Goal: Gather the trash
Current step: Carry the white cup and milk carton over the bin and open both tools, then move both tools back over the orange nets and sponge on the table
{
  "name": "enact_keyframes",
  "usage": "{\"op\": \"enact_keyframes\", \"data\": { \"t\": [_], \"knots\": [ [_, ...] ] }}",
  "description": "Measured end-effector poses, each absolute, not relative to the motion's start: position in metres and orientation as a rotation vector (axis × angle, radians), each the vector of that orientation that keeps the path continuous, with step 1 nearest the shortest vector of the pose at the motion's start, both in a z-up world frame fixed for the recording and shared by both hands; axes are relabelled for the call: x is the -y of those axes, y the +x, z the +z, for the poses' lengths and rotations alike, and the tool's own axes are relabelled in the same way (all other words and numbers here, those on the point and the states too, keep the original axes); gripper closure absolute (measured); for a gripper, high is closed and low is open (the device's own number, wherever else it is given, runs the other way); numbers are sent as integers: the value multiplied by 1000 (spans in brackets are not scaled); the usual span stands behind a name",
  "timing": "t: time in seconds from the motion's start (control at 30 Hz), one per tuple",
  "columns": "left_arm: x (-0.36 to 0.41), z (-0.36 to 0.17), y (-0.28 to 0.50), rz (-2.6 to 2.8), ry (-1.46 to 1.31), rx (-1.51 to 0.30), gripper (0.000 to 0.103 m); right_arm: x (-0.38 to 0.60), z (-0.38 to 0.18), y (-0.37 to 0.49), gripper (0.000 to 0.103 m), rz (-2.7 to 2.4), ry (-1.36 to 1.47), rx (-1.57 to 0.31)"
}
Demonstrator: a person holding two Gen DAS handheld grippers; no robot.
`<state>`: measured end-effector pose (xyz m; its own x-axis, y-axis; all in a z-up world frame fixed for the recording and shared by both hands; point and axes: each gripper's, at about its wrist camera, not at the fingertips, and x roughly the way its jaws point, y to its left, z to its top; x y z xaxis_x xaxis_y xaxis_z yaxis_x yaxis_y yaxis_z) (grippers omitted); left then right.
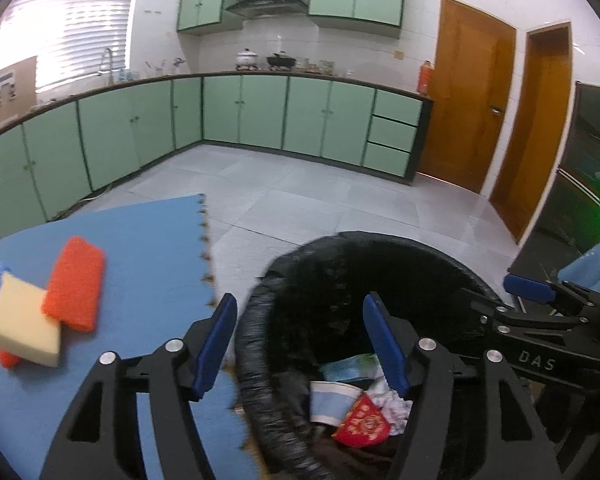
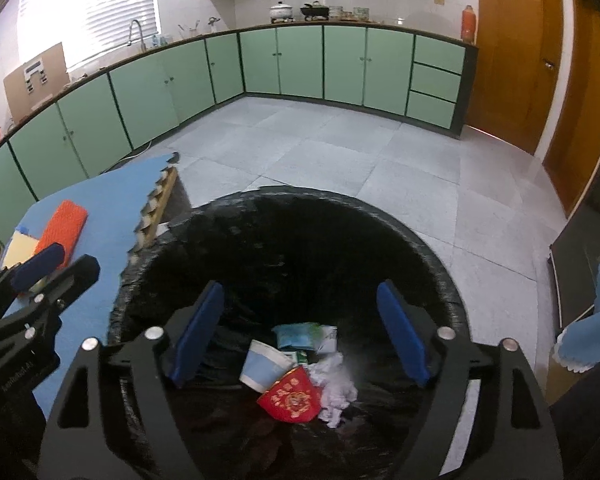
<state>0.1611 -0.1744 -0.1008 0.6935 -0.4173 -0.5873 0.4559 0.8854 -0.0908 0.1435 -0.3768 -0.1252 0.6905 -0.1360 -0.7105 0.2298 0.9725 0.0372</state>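
Note:
A round bin lined with a black bag point(image 2: 420, 248) stands on the floor below both grippers; it also shows in the left wrist view point(image 1: 260, 320). Inside lie a red paper packet point(image 2: 292, 400), a blue-and-white paper cup point(image 2: 262, 370), a green wrapper point(image 2: 300, 334) and crumpled white tissue point(image 2: 338, 384). My right gripper point(image 2: 300, 332) is open and empty above the bin's mouth. My left gripper point(image 1: 300, 344) is open and empty over the bin's left rim. An orange sponge point(image 1: 76, 284) and a yellow sponge point(image 1: 26, 320) lie on the blue foam mat point(image 1: 140, 248).
The blue mat covers a raised surface left of the bin. Green kitchen cabinets point(image 2: 284, 60) run along the back and left walls. Wooden doors point(image 2: 512, 52) stand at the right. Grey tiled floor point(image 2: 340, 152) lies beyond the bin. A dark cabinet point(image 2: 580, 264) stands at the right.

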Motion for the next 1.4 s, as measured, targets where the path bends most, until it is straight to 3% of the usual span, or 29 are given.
{"op": "enact_keyframes", "data": {
  "t": [0.23, 0.77, 1.4],
  "knots": [
    [113, -89, 164, -372, 36, -620, 33, 328, -117, 153, 15, -124, 107, -774],
    [-48, -88, 171, -58, 1, -591, 32, 196, -107, 202, 15, 73, 37, -725],
    [-112, -119, 212, 47, -50, -609, 32, 83, -144, 282, 21, 210, -36, -753]
  ]
}}
